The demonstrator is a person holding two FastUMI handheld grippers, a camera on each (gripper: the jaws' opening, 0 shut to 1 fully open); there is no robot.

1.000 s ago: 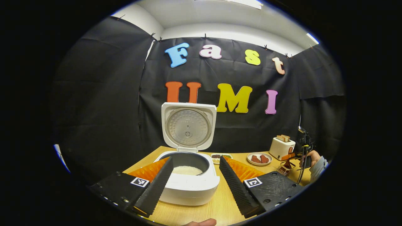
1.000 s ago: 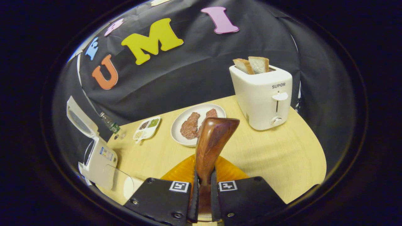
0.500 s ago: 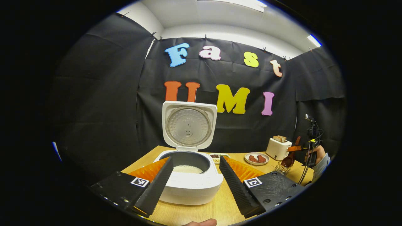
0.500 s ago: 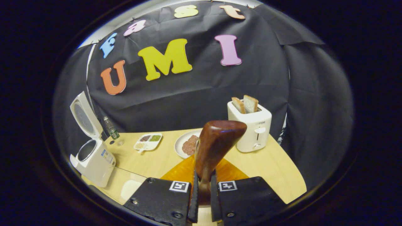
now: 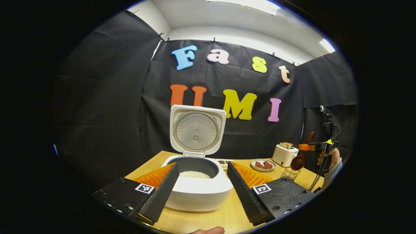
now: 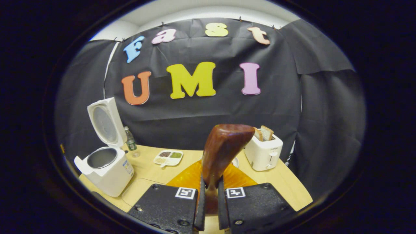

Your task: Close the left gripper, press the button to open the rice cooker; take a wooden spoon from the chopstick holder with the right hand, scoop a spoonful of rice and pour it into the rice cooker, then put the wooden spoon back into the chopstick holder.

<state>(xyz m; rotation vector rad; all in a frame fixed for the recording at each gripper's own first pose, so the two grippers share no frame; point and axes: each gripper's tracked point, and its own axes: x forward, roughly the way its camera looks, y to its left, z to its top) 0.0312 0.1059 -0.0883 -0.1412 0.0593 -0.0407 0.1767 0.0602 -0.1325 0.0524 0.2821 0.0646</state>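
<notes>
Left gripper (image 5: 201, 190): fingers spread wide, holding nothing, before the cooker (image 5: 196, 188).
Right gripper (image 6: 209, 208): fingers clamped on the spoon (image 6: 222, 152).
Cooker lid: up.

The toaster (image 6: 264, 152), beyond the right gripper (image 6: 209, 201), bears a brand mark, perhaps lettering, too small to read.

Glossy wood spoon (image 6: 224, 146); matt wood-grain table (image 6: 286, 182)

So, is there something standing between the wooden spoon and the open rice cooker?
Nothing visible does. The wooden spoon is held up in the right gripper; the rice cooker stands open across bare table.
</notes>
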